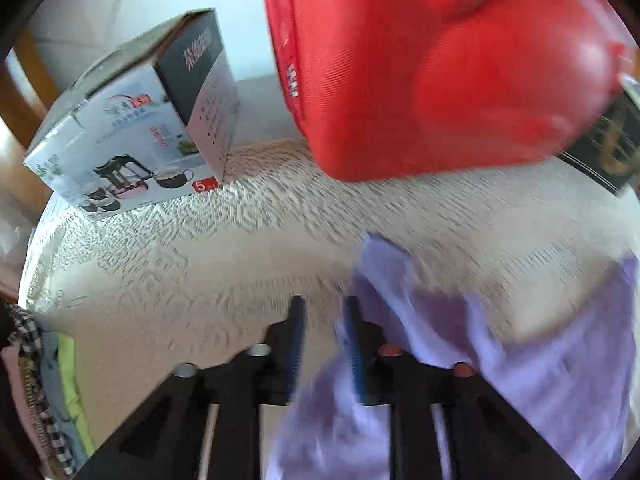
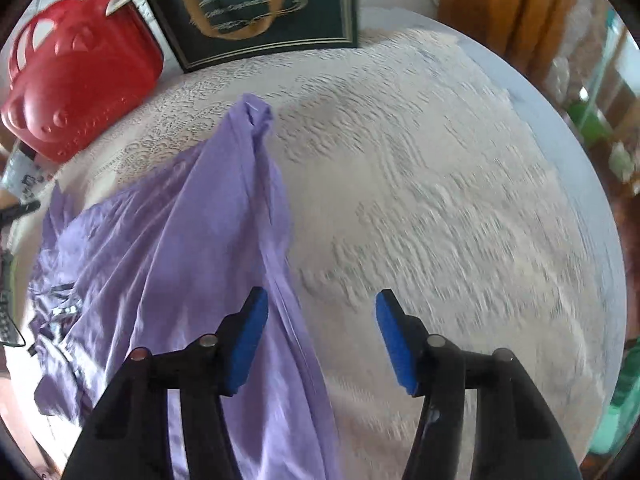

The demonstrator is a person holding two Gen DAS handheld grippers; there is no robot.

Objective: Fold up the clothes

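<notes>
A lilac garment [image 2: 180,240] lies spread and creased on the white textured tablecloth [image 2: 440,200], one narrow end reaching toward the table's far side. My right gripper [image 2: 320,300] is open, low over the cloth's right edge; its left blue finger [image 2: 246,340] is above the fabric, its right finger above bare tablecloth. In the left wrist view the garment [image 1: 540,360] is blurred and runs under and to the right of my left gripper [image 1: 324,308]. That gripper's blue fingers stand a narrow gap apart, with nothing seen between the tips.
A red plastic basket [image 1: 420,60] stands at the back of the table, also seen in the right wrist view [image 2: 80,80]. A tea-set box [image 1: 132,128] stands at back left. A dark gift bag [image 2: 260,12] stands behind. Piled clothes [image 1: 36,380] lie at the left edge.
</notes>
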